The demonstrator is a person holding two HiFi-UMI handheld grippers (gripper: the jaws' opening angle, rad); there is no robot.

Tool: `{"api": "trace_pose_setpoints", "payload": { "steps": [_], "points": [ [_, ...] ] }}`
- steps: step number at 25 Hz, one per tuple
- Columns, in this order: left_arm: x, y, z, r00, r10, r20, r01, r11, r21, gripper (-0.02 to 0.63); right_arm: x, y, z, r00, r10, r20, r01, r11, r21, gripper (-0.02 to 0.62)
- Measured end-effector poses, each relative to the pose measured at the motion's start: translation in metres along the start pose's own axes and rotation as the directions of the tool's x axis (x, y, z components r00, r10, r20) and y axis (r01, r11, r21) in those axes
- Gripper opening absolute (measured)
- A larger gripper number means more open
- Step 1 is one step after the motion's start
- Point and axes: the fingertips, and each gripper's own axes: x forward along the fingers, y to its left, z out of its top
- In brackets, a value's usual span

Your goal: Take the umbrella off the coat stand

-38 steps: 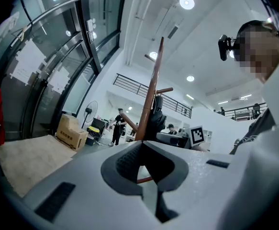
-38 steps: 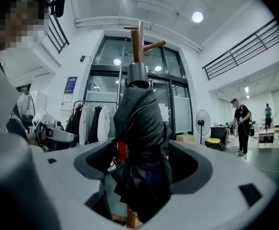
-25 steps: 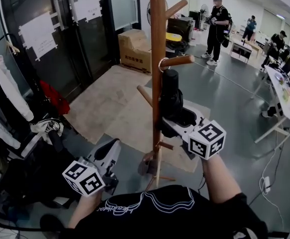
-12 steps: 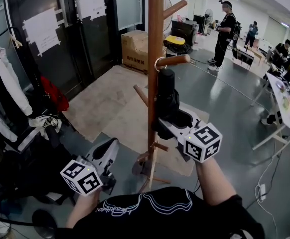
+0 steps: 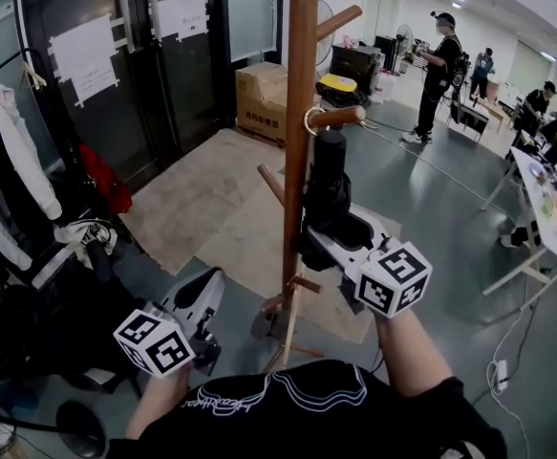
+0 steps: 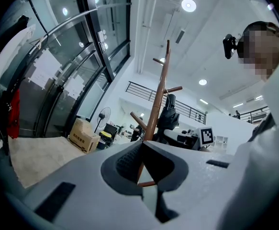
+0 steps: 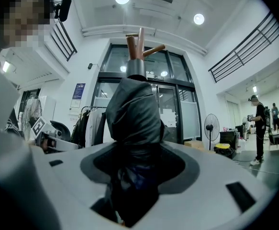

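Umbrella (image 5: 328,191) is hanging upright off its peg (image 5: 340,117); my right gripper (image 5: 331,237), jaws just closing, is clamping it; my left gripper (image 5: 211,285) is idling shut, farther off.

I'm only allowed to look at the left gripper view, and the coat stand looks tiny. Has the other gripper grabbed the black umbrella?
Observer: Yes. In the right gripper view, the right gripper has just been closing its jaws, and they now pinch the folded umbrella.
Operator: Is it off its peg?
Observer: No. The head view shows its strap loop round a peg of the coat stand.
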Motion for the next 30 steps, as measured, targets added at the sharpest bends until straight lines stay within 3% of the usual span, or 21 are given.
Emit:
{"api": "trace_pose_setpoints", "payload": {
  "steps": [22, 30],
  "points": [
    [-0.019, -0.031, 0.021, 0.992, -0.102, -0.073, 0.106, 0.994, 0.039, 0.005, -0.058, 0.034, 0.048, 0.988, -0.102, 0.114, 0.099, 0.995, 0.027, 0.238],
    [-0.035, -0.053, 0.017, 0.988, -0.134, -0.075, 0.136, 0.99, 0.026, 0.005, -0.092, 0.067, 0.042, 0.989, -0.102, 0.104, 0.095, 0.994, 0.062, 0.239]
  ]
}}
